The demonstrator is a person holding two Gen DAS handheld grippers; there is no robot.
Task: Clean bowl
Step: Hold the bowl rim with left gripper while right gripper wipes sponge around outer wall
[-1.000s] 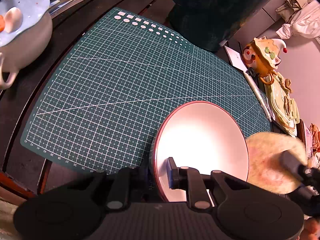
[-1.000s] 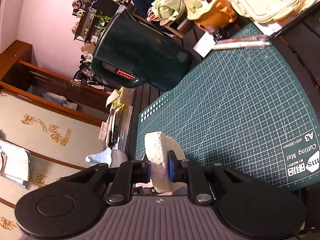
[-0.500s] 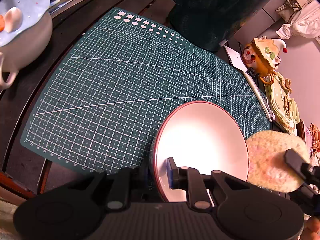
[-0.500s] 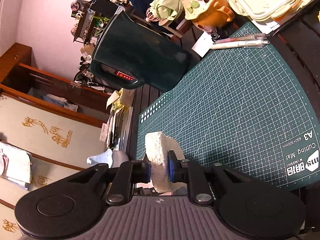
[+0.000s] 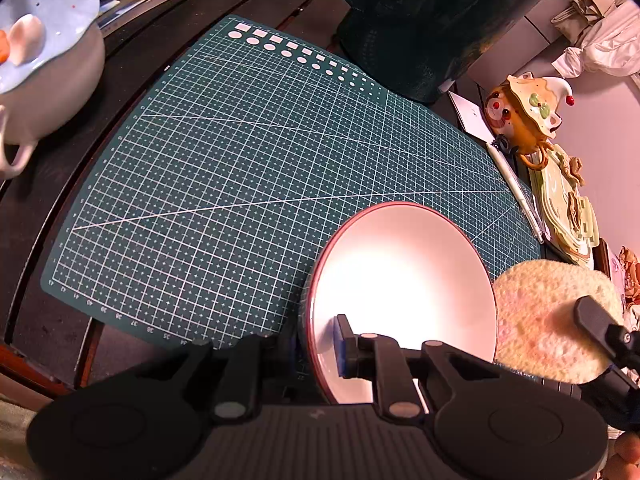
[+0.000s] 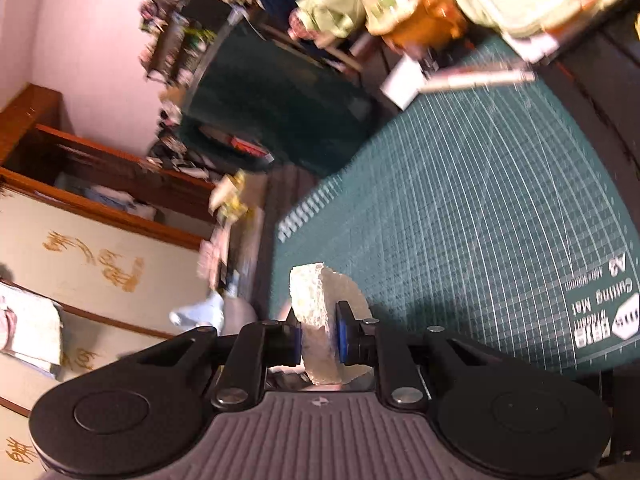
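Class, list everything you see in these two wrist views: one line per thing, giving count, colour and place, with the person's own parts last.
bowl: one, white with a red rim, tilted above the mat, clamped at its rim.
sponge: one, pale yellow, right of the bowl.
cutting mat: one, dark green, on the table.
kettle: one, dark green, behind the mat.
lidded pot: one, pale blue, left of the mat.
bear-shaped pot: one, orange, right of the kettle.
pen: at least one, white, at the mat's right edge.
left gripper: black, shut on the bowl.
right gripper: black, shut on the sponge.
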